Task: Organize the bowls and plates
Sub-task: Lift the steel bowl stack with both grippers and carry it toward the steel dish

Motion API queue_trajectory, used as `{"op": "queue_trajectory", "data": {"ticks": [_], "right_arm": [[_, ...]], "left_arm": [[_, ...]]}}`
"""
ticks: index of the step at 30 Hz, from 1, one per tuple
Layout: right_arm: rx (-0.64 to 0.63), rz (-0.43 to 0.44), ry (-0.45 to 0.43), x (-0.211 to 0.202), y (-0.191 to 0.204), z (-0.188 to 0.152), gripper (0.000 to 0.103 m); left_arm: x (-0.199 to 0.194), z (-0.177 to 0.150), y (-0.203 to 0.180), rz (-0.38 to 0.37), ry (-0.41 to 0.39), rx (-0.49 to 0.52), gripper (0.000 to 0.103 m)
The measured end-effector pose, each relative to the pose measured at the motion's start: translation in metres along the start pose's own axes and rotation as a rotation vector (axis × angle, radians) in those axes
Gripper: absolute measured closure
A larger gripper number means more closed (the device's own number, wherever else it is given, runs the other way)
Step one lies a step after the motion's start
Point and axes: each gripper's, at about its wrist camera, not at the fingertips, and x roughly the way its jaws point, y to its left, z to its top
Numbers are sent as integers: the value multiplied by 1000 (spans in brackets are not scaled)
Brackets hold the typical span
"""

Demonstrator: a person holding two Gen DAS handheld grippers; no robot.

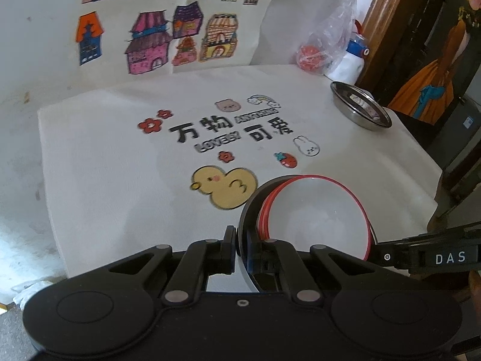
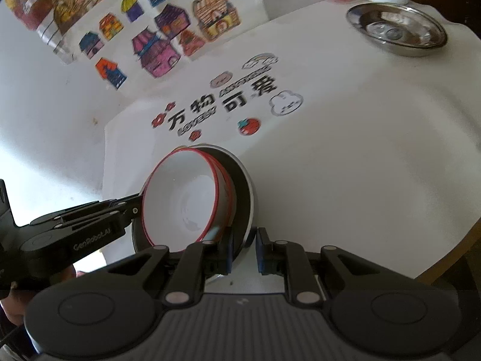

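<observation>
Clamped in the left claw (image 1: 242,251) is the rim of a dark-lined bowl (image 1: 248,210), its fingers closed on the wall at the near side of that bowl. Nested inside sits a white bowl with a red rim (image 1: 315,210), tilted, with further red rims stacked just under it. From the other side the right claw (image 2: 243,248) straddles the same dark bowl (image 2: 240,186) at its rim, one pad inside and one outside; whether the pads actually press the wall cannot be told. The white red-rimmed bowl (image 2: 183,198) leans toward the left claw, whose arm (image 2: 90,225) touches its edge. This stack is near the front edge of the table (image 1: 105,165), which is covered by a white cloth printed with a yellow duck (image 1: 225,188), a strawberry (image 1: 287,159) and dark lettering (image 1: 210,128). Well apart, at the far right corner, a shallow steel dish (image 2: 396,30) rests on the cloth, with a plastic bag (image 1: 327,42) beyond it. Coloured house drawings (image 1: 150,42) hang behind the table.
</observation>
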Motion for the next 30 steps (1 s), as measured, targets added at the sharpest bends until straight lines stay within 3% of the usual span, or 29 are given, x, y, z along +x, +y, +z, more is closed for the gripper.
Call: {"op": "queue_trajectory", "data": {"ticks": [15,30], "right_arm": [[104,-8,-81,-12,-67,38,86],[181,-15,-111,-8,-141,85,85]], "left_arm": [[46,51,-53,-56,10,82,99],[98,115,-113,-115,-47,173,98]]}}
